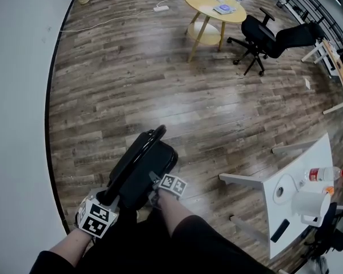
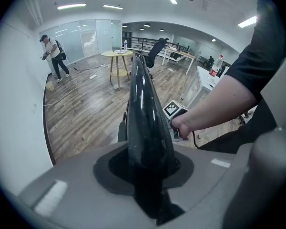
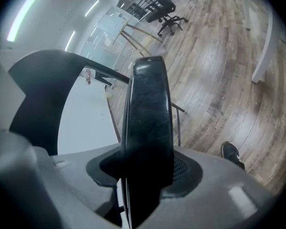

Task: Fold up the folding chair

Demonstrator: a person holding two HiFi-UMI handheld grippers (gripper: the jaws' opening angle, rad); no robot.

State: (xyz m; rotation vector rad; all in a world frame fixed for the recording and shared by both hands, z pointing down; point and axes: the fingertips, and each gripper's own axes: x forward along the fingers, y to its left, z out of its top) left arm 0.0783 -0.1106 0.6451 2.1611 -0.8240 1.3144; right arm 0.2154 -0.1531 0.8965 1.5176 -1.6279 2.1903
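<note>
Floorboards (image 1: 131,84) under folding chair (image 1: 140,164); only right gripper view shows a shoe (image 3: 232,155).

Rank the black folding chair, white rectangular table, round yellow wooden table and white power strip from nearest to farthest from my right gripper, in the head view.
1. Black folding chair, gripped by the right gripper.
2. White rectangular table, to the right.
3. Round yellow wooden table, far ahead.
4. White power strip, on the floor beyond it.
</note>
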